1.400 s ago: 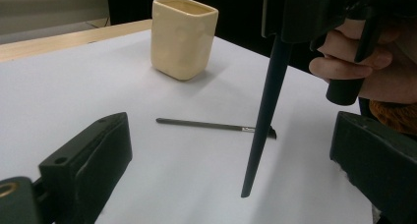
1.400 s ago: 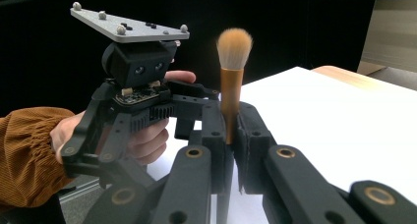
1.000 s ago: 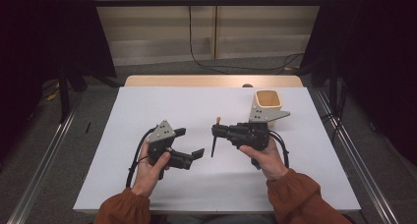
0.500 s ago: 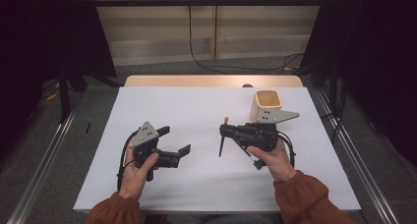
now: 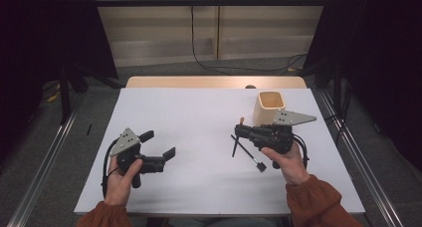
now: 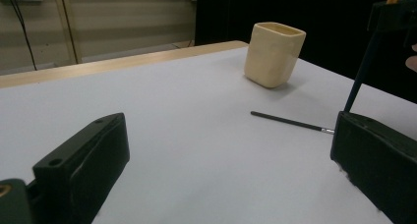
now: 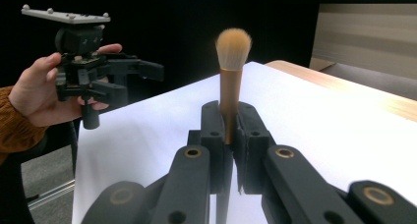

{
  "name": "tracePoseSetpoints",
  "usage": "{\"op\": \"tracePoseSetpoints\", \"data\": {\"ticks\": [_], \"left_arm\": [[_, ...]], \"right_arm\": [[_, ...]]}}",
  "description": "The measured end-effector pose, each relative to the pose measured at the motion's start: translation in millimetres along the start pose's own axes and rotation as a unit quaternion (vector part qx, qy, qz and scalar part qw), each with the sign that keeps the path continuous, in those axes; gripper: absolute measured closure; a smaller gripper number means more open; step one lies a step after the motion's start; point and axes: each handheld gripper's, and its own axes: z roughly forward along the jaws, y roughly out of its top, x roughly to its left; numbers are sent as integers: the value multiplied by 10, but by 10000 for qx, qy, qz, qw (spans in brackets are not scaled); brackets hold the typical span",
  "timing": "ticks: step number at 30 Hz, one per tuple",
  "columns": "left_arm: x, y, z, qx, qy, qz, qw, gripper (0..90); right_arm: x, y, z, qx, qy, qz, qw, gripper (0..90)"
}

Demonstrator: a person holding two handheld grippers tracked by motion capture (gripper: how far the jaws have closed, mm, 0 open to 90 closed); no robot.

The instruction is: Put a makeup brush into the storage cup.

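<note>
A: What is nearest you on the counter (image 5: 199,117)?

B: Your two hands. Your left hand (image 5: 122,179) holds the left gripper (image 5: 158,146) low over the white sheet, at the near left, with its jaws standing wide apart and nothing between them.

A: And your right?

B: Your right hand (image 5: 288,162) holds the right gripper (image 5: 238,132) at the near right, pointing toward the middle. Its jaws are clamped together on a makeup brush (image 7: 231,81). In the right gripper view the gold handle stands upright between the pads and the soft tan bristles are on top. From above, the dark end of the handle hangs down below the jaws toward the sheet.

A: Anything lying loose?

B: A thin dark brush (image 6: 290,122) lies flat on the sheet, just beside your right hand.

A: Farther back?

B: A cream cup (image 5: 270,107) stands upright behind your right gripper, near the far right corner.
</note>
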Motion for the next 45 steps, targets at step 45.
{"op": "tracePoseSetpoints", "data": {"ticks": [45], "left_arm": [[27,-294,-402,-188,404,251,9987,11]], "right_arm": [[-529,519,-531,-230,-903,-49,9956,845]]}}
